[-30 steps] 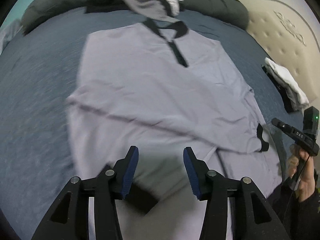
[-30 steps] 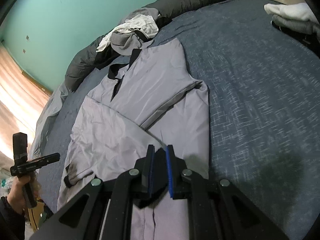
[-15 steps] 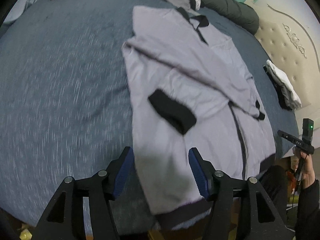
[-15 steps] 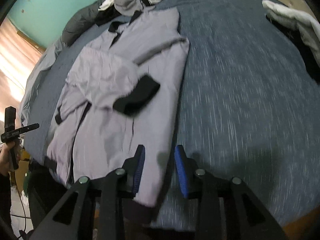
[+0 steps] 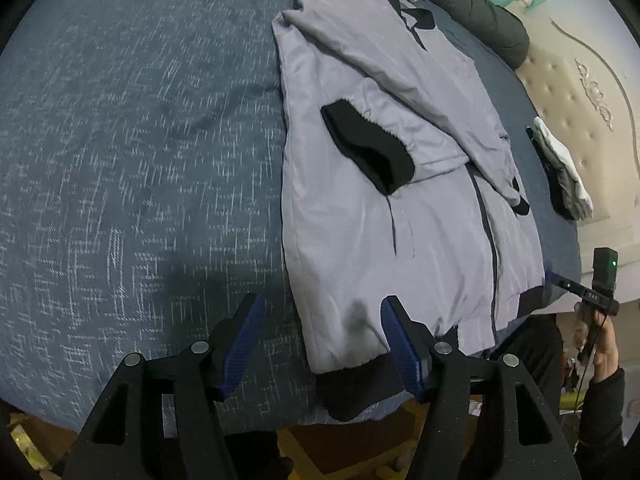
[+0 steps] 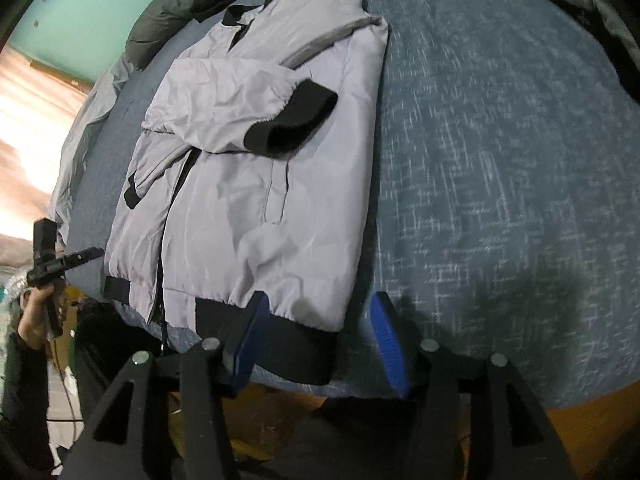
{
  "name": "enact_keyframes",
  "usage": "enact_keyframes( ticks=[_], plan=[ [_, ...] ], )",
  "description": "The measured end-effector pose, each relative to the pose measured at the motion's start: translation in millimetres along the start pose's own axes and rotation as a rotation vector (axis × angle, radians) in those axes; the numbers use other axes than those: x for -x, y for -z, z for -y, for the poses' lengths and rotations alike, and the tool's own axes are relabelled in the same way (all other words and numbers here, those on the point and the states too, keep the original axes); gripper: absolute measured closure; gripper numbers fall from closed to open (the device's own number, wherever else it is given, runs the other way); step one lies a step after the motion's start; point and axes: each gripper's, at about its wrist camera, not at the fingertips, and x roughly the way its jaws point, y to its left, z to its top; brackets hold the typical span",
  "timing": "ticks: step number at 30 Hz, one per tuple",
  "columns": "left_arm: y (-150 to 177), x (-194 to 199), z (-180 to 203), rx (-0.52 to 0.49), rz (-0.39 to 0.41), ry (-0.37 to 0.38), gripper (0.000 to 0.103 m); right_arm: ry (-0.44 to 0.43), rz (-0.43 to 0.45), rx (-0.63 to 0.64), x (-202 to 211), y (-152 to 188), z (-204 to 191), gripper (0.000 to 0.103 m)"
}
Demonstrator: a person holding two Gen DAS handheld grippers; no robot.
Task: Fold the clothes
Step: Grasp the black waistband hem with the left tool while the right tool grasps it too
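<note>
Both claws, left claw (image 5: 320, 344) and right claw (image 6: 316, 336), have just been opening (nothing pinched); grab the jacket (image 5: 400, 220) hem's two corners evenly.

One jacket (image 5: 400, 208), two grippers (image 5: 320, 344)

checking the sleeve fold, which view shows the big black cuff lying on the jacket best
The right wrist view: the black cuff lies near the middle of the frame, sharp, with its open end and ribbed edge visible on the grey jacket. The left wrist view shows the same cuff whole, but at a slant.
</note>
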Motion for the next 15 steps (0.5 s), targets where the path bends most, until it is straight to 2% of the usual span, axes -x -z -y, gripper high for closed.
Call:
enact_keyframes(
  ticks=[6, 15],
  plan=[
    [9, -9, 0, 0.007, -0.022, 0.011, 0.038, -0.008, -0.027, -0.029, -12, 2, 2, 0.049],
    [12, -19, 6, -0.007, -0.031, 0.045, 0.038, -0.002, -0.060, -0.009, -24, 4, -3, 0.049]
  ],
)
